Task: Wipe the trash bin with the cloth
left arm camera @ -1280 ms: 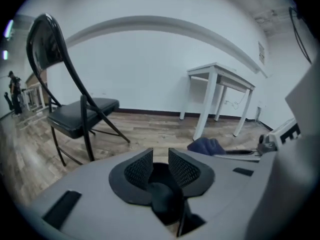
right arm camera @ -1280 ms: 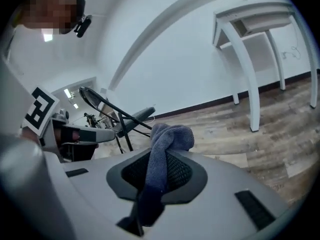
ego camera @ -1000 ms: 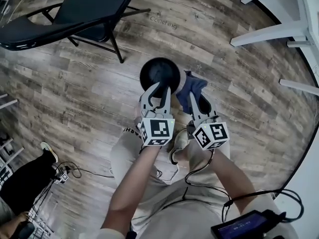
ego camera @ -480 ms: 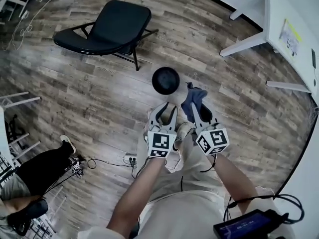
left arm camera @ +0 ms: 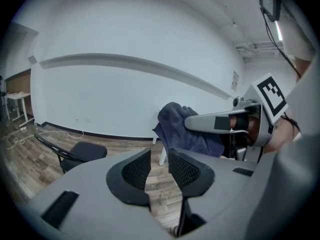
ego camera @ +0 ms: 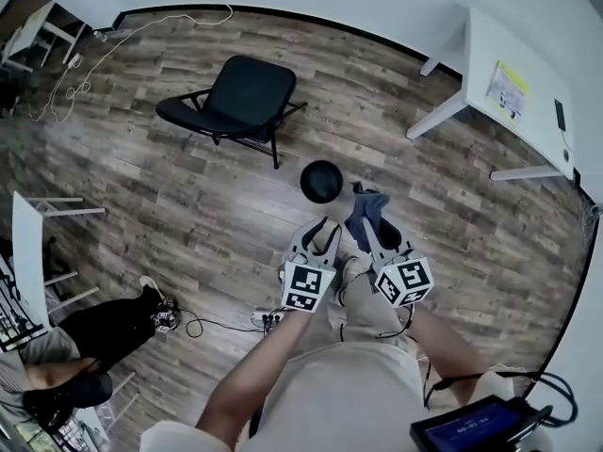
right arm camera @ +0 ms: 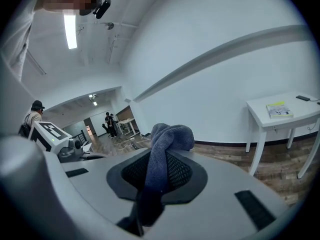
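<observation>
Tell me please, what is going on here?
A person holds a gripper in each hand. The right gripper is shut on a blue-grey cloth, bunched between its jaws. The left gripper is empty, its jaws apart. The black trash bin stands on the wooden floor beyond both grippers. Neither touches it, so no wiping is under way.

Wood-plank floor (ego camera: 188, 205) carries black trash bin (ego camera: 322, 181), black folding chair (ego camera: 243, 97), white table (ego camera: 490, 45)
</observation>
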`<move>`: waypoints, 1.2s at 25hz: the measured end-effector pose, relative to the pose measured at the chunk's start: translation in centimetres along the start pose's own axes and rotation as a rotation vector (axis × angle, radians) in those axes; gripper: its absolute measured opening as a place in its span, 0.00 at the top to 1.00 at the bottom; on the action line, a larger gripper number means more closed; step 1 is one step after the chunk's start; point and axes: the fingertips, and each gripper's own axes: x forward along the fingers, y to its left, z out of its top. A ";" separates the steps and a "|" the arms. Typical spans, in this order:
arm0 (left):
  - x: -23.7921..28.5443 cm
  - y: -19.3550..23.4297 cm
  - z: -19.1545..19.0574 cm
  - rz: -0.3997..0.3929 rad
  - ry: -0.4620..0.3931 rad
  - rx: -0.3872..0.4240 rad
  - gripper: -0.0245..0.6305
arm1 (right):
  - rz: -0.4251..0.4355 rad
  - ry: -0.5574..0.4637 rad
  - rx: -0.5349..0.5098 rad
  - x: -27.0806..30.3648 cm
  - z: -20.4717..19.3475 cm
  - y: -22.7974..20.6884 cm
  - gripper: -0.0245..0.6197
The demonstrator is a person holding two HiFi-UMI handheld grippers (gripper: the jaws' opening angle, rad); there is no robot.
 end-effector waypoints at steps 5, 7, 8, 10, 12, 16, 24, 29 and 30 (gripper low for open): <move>-4.1 -1.9 2.6 0.018 -0.040 0.027 0.80 | 0.018 -0.067 -0.021 -4.4 3.6 1.9 0.85; -5.7 -3.3 2.7 0.033 -0.041 0.026 0.80 | 0.027 -0.083 -0.020 -7.0 4.1 2.4 0.85; -6.4 -4.1 2.6 0.042 -0.043 0.024 0.80 | 0.034 -0.090 -0.020 -8.2 4.2 2.6 0.85; -7.7 -5.7 2.4 0.062 -0.050 0.018 0.80 | 0.048 -0.102 -0.020 -10.6 4.3 3.1 0.85; -9.0 -7.4 2.3 0.078 -0.063 0.003 0.80 | 0.062 -0.115 -0.020 -12.9 4.3 3.6 0.85; -11.4 -11.2 2.2 0.097 -0.093 -0.014 0.80 | 0.111 -0.131 -0.036 -17.5 4.2 5.0 0.85; -16.2 -18.2 1.9 0.098 -0.131 0.000 0.80 | 0.157 -0.156 -0.041 -25.7 4.1 5.8 0.85; -19.6 -20.3 1.8 0.105 -0.143 -0.003 0.80 | 0.186 -0.187 -0.069 -29.5 5.1 7.2 0.85; -20.2 -20.6 1.8 0.108 -0.144 -0.001 0.80 | 0.190 -0.193 -0.069 -30.1 5.3 7.4 0.85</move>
